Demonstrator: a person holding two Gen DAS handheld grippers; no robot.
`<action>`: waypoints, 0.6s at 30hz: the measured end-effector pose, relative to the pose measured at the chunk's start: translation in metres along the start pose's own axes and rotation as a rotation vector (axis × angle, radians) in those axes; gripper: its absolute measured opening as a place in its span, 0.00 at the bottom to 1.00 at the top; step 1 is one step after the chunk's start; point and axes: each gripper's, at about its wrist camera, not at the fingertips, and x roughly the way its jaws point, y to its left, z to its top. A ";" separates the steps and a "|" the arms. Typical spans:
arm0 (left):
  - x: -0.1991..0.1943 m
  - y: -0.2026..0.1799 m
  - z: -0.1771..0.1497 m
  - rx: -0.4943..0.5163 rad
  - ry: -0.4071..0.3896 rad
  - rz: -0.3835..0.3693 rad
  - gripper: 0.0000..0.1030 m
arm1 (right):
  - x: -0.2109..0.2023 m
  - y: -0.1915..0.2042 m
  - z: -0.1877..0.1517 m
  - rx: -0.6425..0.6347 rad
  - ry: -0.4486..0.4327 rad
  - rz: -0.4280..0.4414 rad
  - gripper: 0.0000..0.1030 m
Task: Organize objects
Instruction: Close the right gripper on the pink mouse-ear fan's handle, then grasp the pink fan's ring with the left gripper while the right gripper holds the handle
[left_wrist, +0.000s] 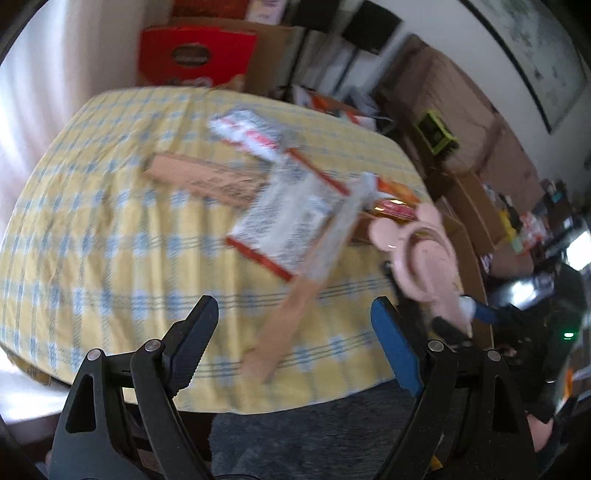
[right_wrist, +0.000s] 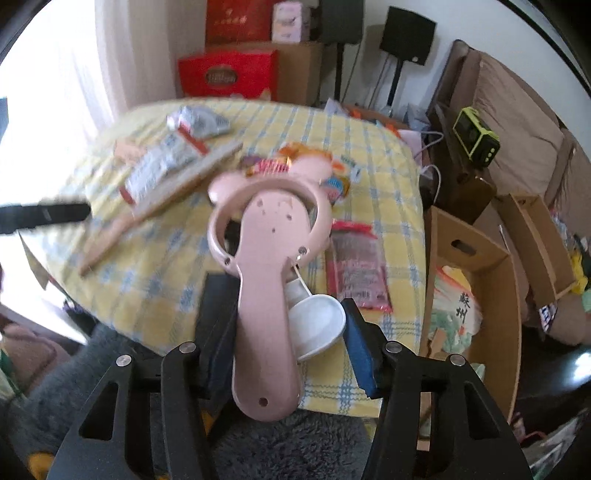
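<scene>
The right gripper (right_wrist: 290, 332) clasps a pink plastic handheld fan with round mouse ears and a white folding base (right_wrist: 267, 266); its black and blue pads press the handle from both sides. The fan's ring head points forward and up from the fingers, over the yellow-and-blue checked tablecloth (right_wrist: 155, 266). Just ahead and right of this gripper a red-edged clear packet (right_wrist: 356, 269) lies flat on the cloth. The left gripper (left_wrist: 295, 343) hangs with its jaws spread wide and nothing between them. Ahead of it lie a long tan cardboard strip (left_wrist: 295, 321) and a red-bordered printed plastic bag (left_wrist: 291, 218), with the fan (left_wrist: 424, 258) at its right.
</scene>
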 end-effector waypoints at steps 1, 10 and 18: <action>0.003 -0.012 0.002 0.041 0.014 -0.005 0.81 | 0.003 0.000 -0.002 -0.007 0.008 -0.006 0.54; 0.039 -0.074 0.018 0.176 0.046 -0.129 0.78 | 0.010 -0.004 -0.010 -0.004 0.022 0.025 0.54; 0.055 -0.070 0.032 0.099 0.027 -0.231 0.58 | 0.008 -0.008 -0.014 0.002 -0.009 0.056 0.55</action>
